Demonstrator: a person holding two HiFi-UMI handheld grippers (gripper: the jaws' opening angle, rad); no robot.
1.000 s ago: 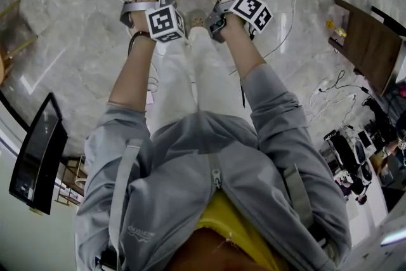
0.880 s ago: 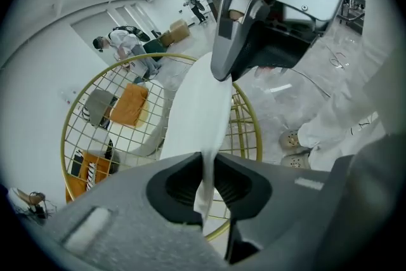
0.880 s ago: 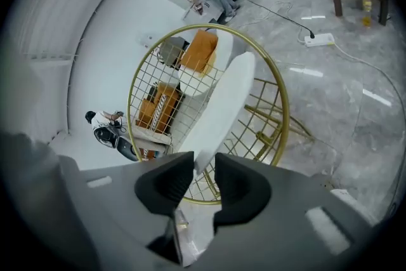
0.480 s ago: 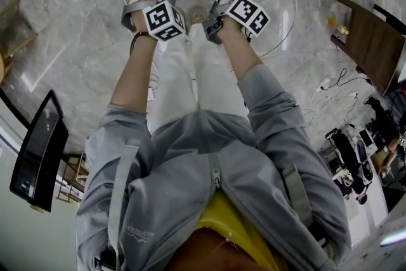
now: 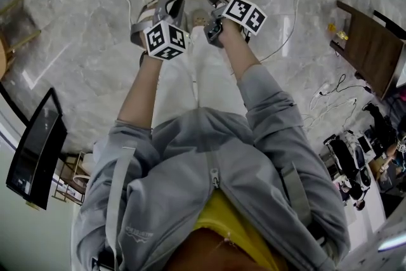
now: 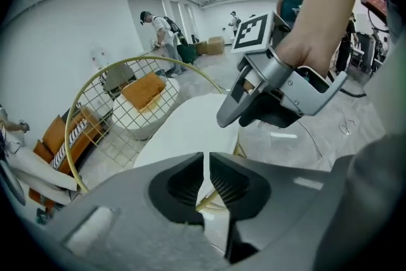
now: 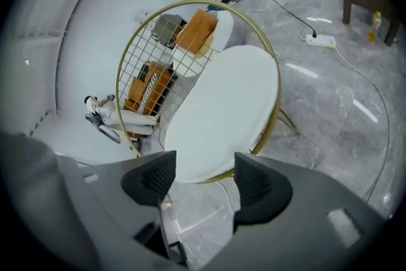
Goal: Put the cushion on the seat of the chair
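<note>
The white cushion (image 7: 222,111) lies flat on the seat of the gold wire chair (image 7: 143,60), just ahead of the right gripper (image 7: 204,178) fingertips and not touching them. That gripper's jaws have just been opening and stand wide apart, with nothing between them. The left gripper (image 6: 207,168) (hovering beside it, short of the seat's near edge) has just been closing. Its pads nearly meet and hold nothing.
</note>
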